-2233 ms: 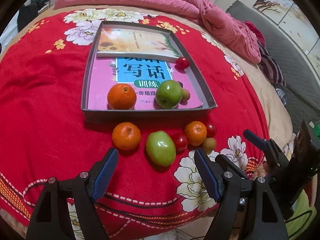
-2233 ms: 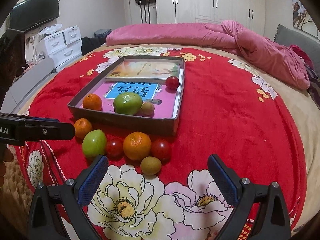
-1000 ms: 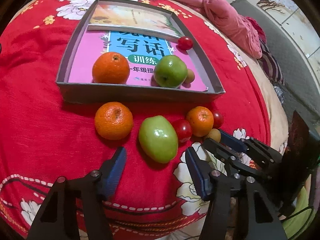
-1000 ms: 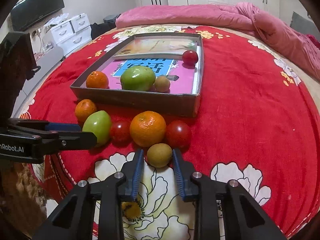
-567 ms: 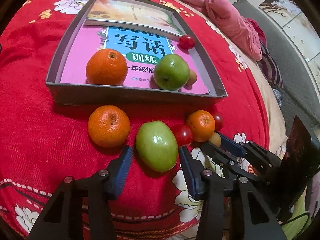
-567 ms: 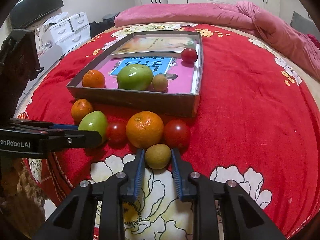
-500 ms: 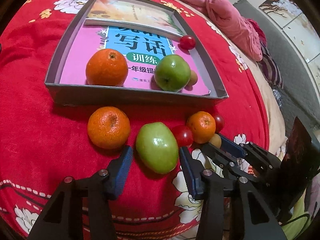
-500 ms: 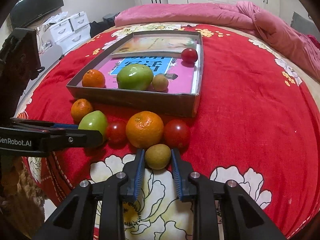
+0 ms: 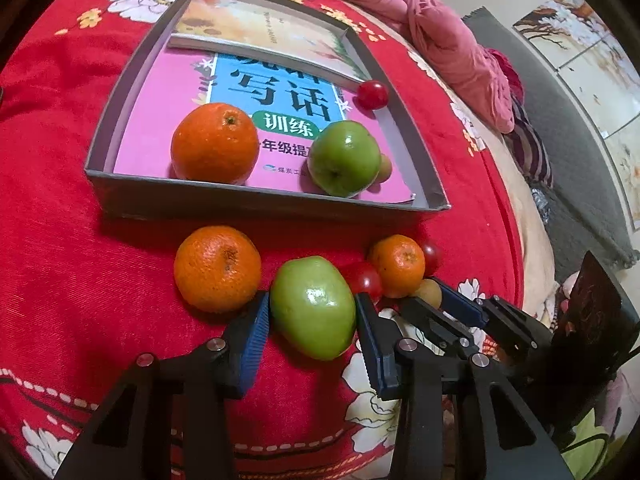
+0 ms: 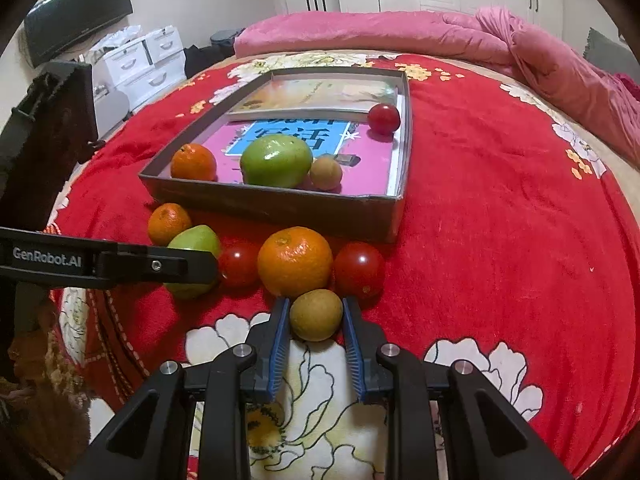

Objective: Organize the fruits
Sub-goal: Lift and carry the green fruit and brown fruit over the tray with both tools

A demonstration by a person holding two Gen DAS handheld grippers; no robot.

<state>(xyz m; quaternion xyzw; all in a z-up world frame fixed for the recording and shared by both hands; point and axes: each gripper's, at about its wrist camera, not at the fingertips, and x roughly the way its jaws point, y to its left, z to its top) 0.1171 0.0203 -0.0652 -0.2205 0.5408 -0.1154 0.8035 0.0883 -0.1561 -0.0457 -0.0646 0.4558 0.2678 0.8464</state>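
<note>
My left gripper (image 9: 310,306) is shut on a green apple (image 9: 313,307) that lies on the red blanket in front of the grey box (image 9: 248,202). My right gripper (image 10: 314,310) is shut on a small brown fruit (image 10: 316,315), also on the blanket. An orange (image 9: 218,268), a smaller orange (image 9: 397,265) and two red tomatoes (image 10: 359,269) lie beside them. In the box, on a pink book, sit an orange (image 9: 215,143), a green apple (image 9: 344,158), a small brown fruit (image 10: 325,173) and a tomato (image 9: 372,95).
The box holds two books (image 9: 260,36). A pink quilt (image 10: 400,32) is bunched at the far side of the bed. White drawers (image 10: 136,64) and a TV (image 10: 76,12) stand to the left of the bed.
Both grippers have moved forward and closed: the left pads now press the green apple, and the right pads press the small brown fruit. The fruits have not left the blanket.
</note>
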